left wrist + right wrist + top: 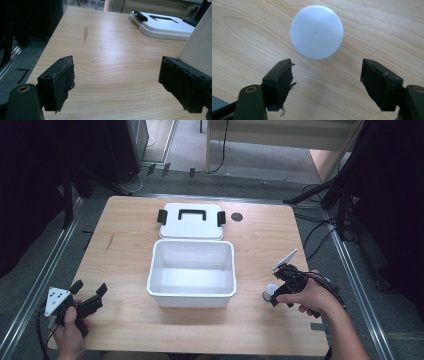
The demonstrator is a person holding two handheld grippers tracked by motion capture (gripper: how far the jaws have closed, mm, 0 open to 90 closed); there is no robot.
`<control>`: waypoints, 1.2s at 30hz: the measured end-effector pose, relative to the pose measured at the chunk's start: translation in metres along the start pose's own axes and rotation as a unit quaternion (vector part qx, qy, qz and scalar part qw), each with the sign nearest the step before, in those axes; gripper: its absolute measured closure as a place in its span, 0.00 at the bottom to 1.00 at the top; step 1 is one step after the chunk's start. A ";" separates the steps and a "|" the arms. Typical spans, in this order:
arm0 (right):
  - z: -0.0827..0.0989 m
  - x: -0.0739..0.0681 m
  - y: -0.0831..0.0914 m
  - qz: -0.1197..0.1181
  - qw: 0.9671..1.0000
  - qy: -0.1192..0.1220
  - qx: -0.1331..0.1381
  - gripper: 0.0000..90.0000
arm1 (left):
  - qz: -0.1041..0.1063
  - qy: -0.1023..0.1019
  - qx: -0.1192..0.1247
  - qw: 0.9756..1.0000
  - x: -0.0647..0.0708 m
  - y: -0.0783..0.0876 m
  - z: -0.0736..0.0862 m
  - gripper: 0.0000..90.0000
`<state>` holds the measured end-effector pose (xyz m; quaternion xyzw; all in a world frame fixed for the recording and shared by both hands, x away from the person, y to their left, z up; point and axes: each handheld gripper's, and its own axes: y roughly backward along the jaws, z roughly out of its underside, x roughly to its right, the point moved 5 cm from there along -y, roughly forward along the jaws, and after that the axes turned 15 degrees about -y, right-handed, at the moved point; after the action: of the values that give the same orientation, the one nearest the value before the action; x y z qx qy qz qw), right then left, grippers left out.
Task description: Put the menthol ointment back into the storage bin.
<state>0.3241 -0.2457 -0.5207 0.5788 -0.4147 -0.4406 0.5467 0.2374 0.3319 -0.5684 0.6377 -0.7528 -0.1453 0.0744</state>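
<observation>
A white round object (pixel 316 31) rests on the wooden table, right of the open white box (pixel 191 270); in the high view this round object (pixel 270 290) peeks out beside the right hand. My right gripper (pixel 327 72) points down just short of it, jaws open and nothing between them; from above this gripper (pixel 276 293) hovers near the table's right side. The box lid (pixel 191 220), with black handle and black clips, lies flat behind the box. My left gripper (pixel 91 292) is held at the front left corner, open and empty. Its own camera looks along its wide-apart jaws (pixel 116 72) toward the lid (pixel 162 23).
A small dark round spot (pixel 237 216) marks the table to the right of the lid. A grey smear (pixel 85 33) sits on the wood at the left. The box wall (pixel 197 47) stands close to the left gripper's right jaw. Dark stands and cables surround the table.
</observation>
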 end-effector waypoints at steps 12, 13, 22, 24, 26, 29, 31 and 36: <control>-0.014 -0.012 0.003 -0.010 1.000 -0.011 0.023 0.36 | 0.001 0.002 0.000 1.000 0.000 0.000 0.000 0.15; -0.016 -0.012 0.003 -0.012 1.000 -0.012 0.025 0.38 | 0.001 0.002 0.000 1.000 0.000 0.000 0.000 0.15; -0.021 -0.014 0.002 -0.013 0.999 -0.027 0.028 0.44 | 0.002 0.002 0.000 1.000 0.000 -0.001 0.000 0.15; -0.022 -0.015 0.002 -0.015 0.999 -0.032 0.027 0.45 | 0.002 0.002 -0.001 1.000 0.000 0.000 0.000 0.15; -0.023 -0.014 0.002 -0.013 0.999 -0.034 0.027 0.47 | 0.002 0.002 0.000 1.000 0.000 -0.001 0.000 0.15; -0.024 -0.016 0.001 -0.013 0.999 -0.036 0.024 0.49 | 0.003 0.002 -0.001 1.000 0.000 -0.001 0.000 0.15; -0.024 -0.016 -0.001 -0.014 0.999 -0.028 0.024 0.49 | 0.003 0.002 0.000 1.000 0.000 -0.001 0.000 0.15; -0.026 -0.017 -0.003 -0.005 0.999 -0.030 0.018 0.52 | 0.004 0.003 0.000 1.000 0.000 -0.001 0.000 0.15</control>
<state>0.3440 -0.2219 -0.5219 0.5773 -0.4362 -0.4530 0.5208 0.2383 0.3321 -0.5686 0.6352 -0.7550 -0.1433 0.0771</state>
